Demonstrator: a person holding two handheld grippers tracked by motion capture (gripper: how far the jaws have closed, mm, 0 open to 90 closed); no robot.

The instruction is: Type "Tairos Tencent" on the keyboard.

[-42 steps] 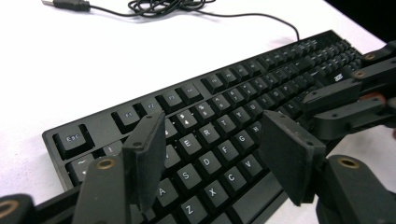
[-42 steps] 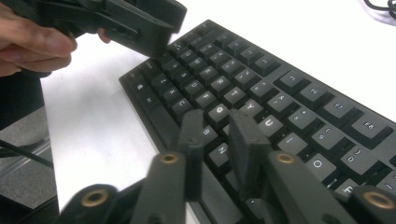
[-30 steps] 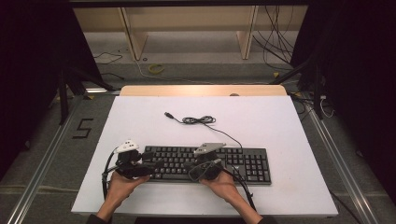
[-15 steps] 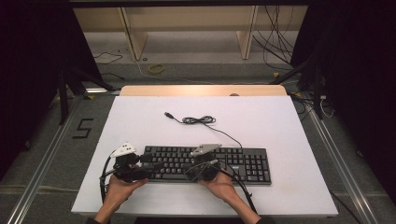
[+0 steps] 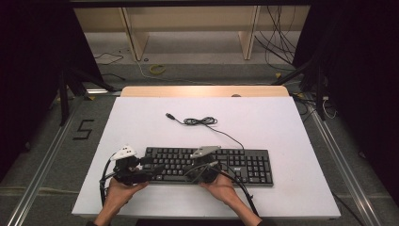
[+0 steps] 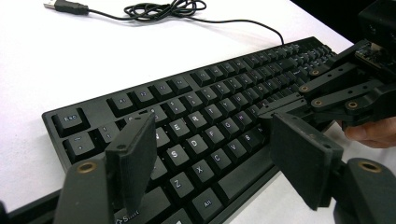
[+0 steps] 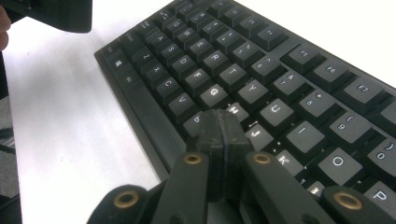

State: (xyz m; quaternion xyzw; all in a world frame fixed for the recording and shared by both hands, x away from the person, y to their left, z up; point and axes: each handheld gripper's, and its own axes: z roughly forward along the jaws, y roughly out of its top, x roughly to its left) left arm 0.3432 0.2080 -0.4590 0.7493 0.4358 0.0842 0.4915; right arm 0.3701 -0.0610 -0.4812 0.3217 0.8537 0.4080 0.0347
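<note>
At the left, the left gripper [image 6: 212, 133] has kept its place over the last second. Its claw is released, the jaws spread wide above the left-hand letter keys of the flat black plastic keyboard [image 5: 235, 162] and holding nothing. That keyboard lies along the near edge of the white table [image 5: 291, 127], its long side towards us, and it has not shifted. Further right, the right gripper [image 7: 219, 119] has slid slightly leftward along the keys. Its claw is clenched on nothing, the two pads pressed together into one blunt tip that sits low over the middle letters, near the H and the B. We cannot tell whether it actually touches a key. We take this small shift to mean the closed tip is being lined up to press a single key while the left gripper waits beside it, so the work is probably at the aiming stage. Counting what is here, we see one keyboard and one thin black cable [image 5: 201, 121], loosely coiled behind it with its plug lying free on the table, plus two grippers and two hands.
</note>
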